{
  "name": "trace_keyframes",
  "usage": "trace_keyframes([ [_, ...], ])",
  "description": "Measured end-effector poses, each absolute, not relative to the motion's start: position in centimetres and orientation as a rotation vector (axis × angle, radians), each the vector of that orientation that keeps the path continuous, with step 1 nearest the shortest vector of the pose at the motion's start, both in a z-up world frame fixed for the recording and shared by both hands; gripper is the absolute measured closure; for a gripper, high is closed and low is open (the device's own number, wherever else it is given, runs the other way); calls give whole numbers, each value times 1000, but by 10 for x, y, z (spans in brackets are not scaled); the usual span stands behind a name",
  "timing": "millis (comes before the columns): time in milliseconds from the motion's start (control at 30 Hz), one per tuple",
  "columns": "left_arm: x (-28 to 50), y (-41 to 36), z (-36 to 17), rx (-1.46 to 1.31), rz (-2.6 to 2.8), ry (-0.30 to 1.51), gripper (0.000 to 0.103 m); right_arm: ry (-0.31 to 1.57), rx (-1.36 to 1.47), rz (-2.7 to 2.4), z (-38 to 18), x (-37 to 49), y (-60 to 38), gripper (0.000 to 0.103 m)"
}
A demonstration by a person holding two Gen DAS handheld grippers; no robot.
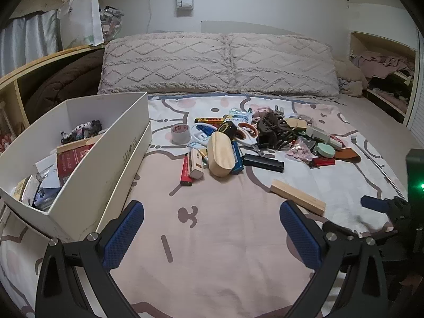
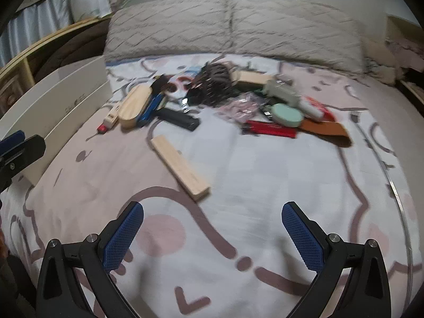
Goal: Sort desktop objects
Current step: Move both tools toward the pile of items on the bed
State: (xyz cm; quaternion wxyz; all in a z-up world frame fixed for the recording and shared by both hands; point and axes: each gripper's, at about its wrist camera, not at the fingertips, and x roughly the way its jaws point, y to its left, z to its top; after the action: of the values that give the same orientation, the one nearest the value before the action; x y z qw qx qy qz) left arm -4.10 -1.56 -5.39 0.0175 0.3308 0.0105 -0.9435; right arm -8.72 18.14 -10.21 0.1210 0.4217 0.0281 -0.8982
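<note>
Clutter lies heaped mid-bed: two pillows [image 1: 217,63] behind it, one white box [image 1: 87,159] at left, one tape roll [image 1: 180,133], one oval wooden case [image 1: 220,153]. One wooden block [image 2: 180,167] lies apart from the heap, just ahead of the right tongs [image 2: 212,233], nearer their left pad. Left tongs [image 1: 212,235] and right tongs both gape wide, holding nothing.

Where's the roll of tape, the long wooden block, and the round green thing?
roll of tape [image 1: 180,134]: left wrist view, on its grey outer side.
long wooden block [image 2: 180,165]: right wrist view, middle of its top face.
round green thing [image 2: 286,115]: right wrist view, centre of its flat top.
</note>
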Motion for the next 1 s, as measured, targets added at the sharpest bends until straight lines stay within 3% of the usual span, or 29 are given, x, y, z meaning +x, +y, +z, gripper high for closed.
trace_keyframes([
  [433,-55,-19,-71,1126,-2933,116,0,218,1231,-2543,-113,-124,167,0],
  [1000,-105,-28,-84,1152,-2778,-32,0,305,1275,-2474,-133,-137,150,0],
])
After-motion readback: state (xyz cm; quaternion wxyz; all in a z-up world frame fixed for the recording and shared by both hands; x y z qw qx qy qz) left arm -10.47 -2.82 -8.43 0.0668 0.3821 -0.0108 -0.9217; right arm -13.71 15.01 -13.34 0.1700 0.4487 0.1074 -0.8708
